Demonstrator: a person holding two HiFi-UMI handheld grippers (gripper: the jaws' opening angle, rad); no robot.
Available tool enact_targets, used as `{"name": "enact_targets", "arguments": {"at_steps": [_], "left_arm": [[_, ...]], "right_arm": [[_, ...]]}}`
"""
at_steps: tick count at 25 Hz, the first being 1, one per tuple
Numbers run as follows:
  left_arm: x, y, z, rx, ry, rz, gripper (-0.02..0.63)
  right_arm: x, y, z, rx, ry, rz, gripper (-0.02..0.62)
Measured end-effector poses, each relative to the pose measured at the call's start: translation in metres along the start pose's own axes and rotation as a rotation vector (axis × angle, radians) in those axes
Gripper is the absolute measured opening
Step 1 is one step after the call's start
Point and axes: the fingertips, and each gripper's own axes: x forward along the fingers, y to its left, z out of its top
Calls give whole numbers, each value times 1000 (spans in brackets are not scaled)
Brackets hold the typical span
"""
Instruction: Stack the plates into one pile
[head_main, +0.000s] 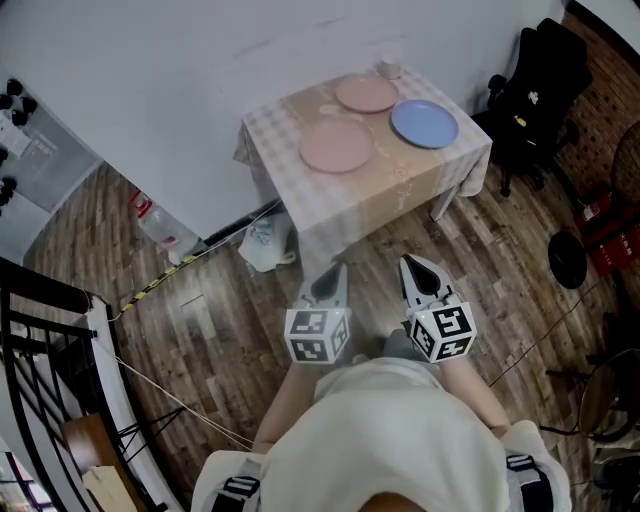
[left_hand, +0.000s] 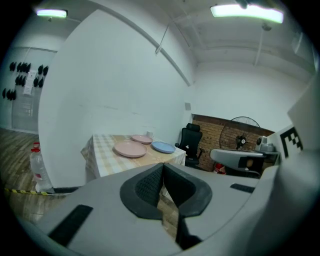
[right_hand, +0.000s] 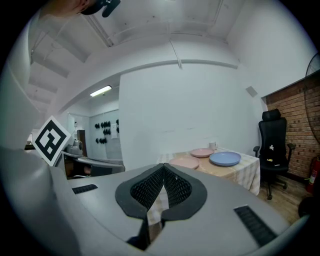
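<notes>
Plates lay apart on the square table with checked cloth (head_main: 405, 188): near round pink plate (head_main: 337, 145), far round pink plate (head_main: 366, 94) and round blue plate (head_main: 424, 123). Left gripper (head_main: 331, 277) and right gripper (head_main: 419, 272) were both closed, empty and well short of it. Plates looked rigid, smooth, probably breakable; the rim looked the place to pinch.

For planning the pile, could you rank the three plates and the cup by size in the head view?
Near pink plate (nearest, so unsure)
Blue plate and far pink plate, about alike
Cup
</notes>
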Motion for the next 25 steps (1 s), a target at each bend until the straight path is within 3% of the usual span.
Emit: {"name": "enact_targets", "arguments": {"at_steps": [12,25], "left_arm": [[7,27,-10,-36,33,28,3],[76,68,11,-75,44,112,3]], "right_arm": [[23,2,-11,28,31,9,0],[106,-46,8,23,27,79,0]]}}
